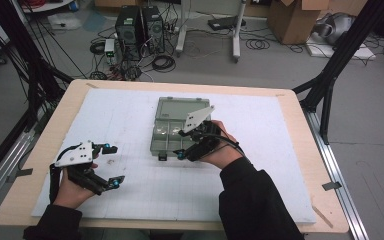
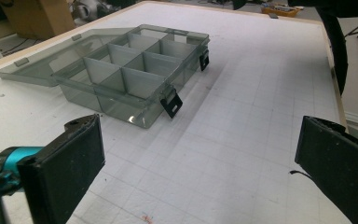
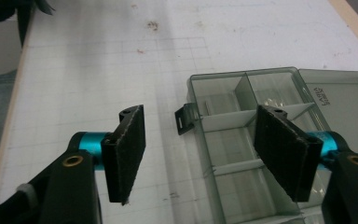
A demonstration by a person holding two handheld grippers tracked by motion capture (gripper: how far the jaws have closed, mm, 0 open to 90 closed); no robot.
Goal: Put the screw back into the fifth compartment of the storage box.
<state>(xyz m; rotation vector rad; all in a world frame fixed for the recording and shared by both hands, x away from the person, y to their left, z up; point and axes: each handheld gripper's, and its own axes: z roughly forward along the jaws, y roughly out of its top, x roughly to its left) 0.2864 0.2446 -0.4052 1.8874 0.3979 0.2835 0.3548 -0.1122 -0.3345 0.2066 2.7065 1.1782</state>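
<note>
Box: the smoky clear compartment box (image 1: 175,129) is sitting near the middle of the white gridded mat (image 1: 130,195), slightly toward the far edge, with its lid (image 1: 176,108) lying flat open on the far side.
Latches: two black latches (image 2: 172,103) are hanging loose off the box's near wall.
Right gripper: the right gripper (image 1: 172,155) is hovering at the box's near right corner, jaws standing wide and holding nothing; in the right gripper view one pad is sitting over the compartments, the other over bare mat.
Left gripper: the left gripper (image 1: 114,165) is resting toward the near left corner of the mat, well apart from the box, jaws wide and empty.
Step in hand: judging by the pose, the right gripper is working at the open box, either clearing away from it or lining up on it.
Doing it well: keeping the pads off the thin dividers and latches is looking wise, since the light box could skid on the mat; steadying it with the left gripper may help.
Hard to make out: the compartments are looking empty, but glare and the right hand (image 1: 220,150) are covering some of them; the lid print is unreadable.
</note>
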